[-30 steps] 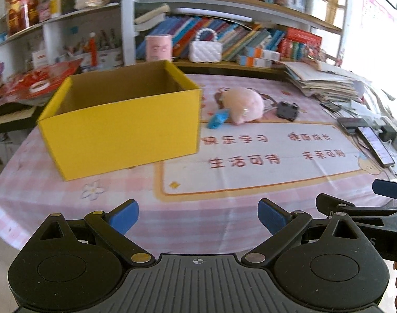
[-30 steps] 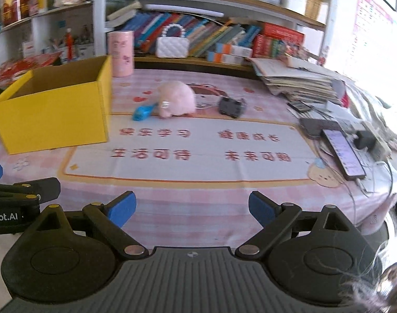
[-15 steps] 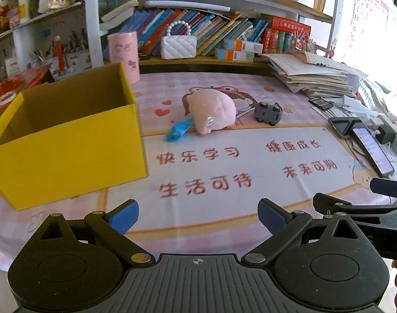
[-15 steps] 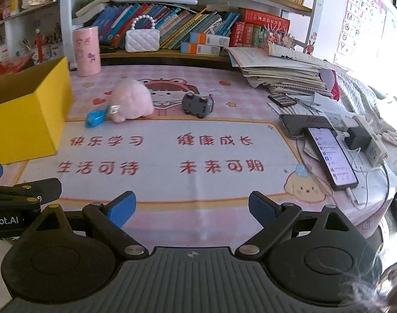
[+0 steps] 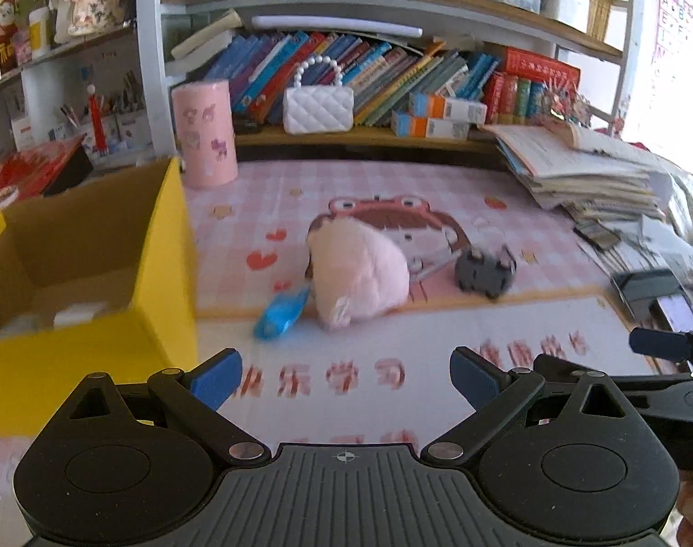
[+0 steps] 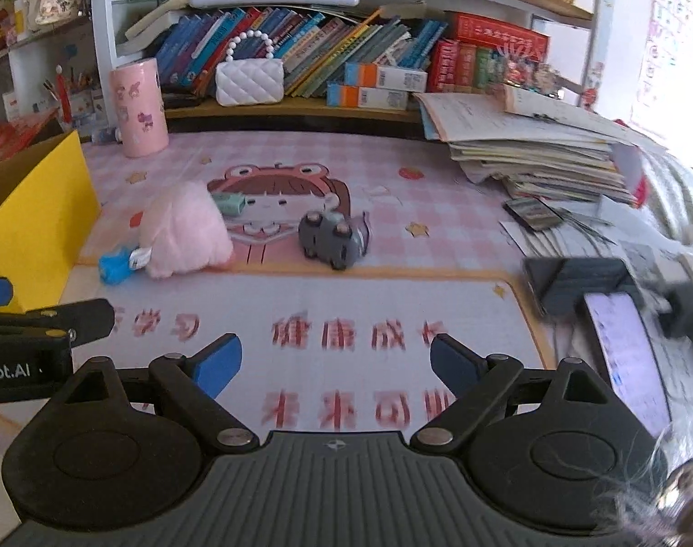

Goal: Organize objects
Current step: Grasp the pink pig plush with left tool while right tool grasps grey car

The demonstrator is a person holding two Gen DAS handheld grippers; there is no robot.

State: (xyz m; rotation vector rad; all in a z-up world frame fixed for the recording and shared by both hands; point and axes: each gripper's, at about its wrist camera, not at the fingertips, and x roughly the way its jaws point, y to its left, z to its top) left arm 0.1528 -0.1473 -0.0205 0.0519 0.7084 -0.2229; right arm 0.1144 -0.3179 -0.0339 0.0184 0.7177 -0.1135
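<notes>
"obot.AI" marks the left tool (image 6: 0,291) — released; right tool (image 6: 335,367) closing on nothing — pink plush (image 6: 187,232), grey car (image 6: 332,237) ahead.

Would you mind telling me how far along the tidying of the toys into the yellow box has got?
Barely begun. Done: nothing certain; the yellow box may hold something pale at its bottom, too blurred to tell. In hand: nothing; the left gripper is open and empty, and the right gripper has its jaws closing slightly on nothing. Left: the pink plush, the blue toy and the grey toy car all lie on the mat.
</notes>
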